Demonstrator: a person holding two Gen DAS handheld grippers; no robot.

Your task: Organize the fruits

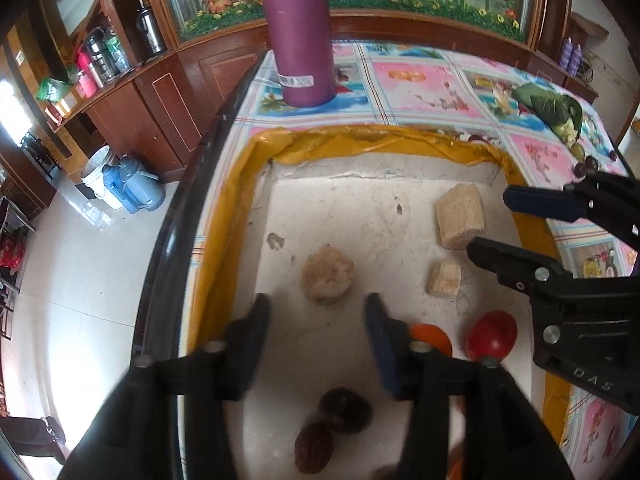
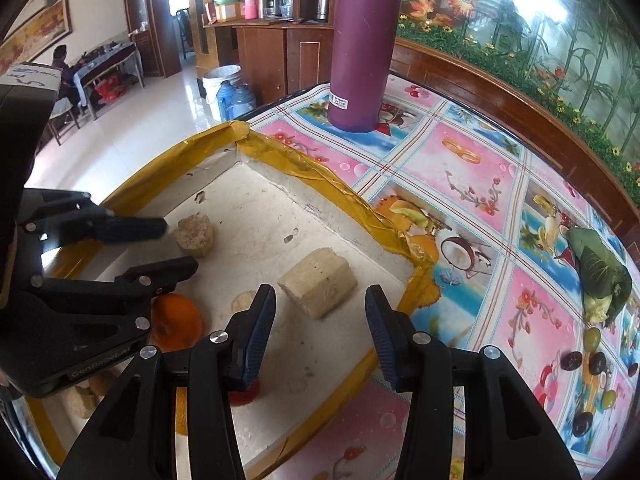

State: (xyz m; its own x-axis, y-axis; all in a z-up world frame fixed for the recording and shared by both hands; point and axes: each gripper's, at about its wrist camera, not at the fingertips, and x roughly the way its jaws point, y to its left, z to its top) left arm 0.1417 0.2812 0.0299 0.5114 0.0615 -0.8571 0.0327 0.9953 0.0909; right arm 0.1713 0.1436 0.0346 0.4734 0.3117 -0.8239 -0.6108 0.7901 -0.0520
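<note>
Both hand-held grippers, left (image 1: 316,304) and right (image 2: 320,300), hang parted and empty over the tray (image 1: 240,200); fruits like the tomato (image 1: 491,334) could roll from a careless nudge

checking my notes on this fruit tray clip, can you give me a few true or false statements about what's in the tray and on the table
1. A purple cylinder stands upright on the patterned tablecloth, outside the tray. True.
2. The red tomato lies outside the tray on the tablecloth. False: it lies inside the tray, near an orange fruit.
3. The left gripper has its jaws clamped on the round beige piece. False: the jaws stand apart with nothing between them.
4. The tray has a yellow taped rim. True.
5. Two dark brown fruits lie in the tray. True.
6. The right gripper holds the beige block. False: its jaws are empty.
</note>
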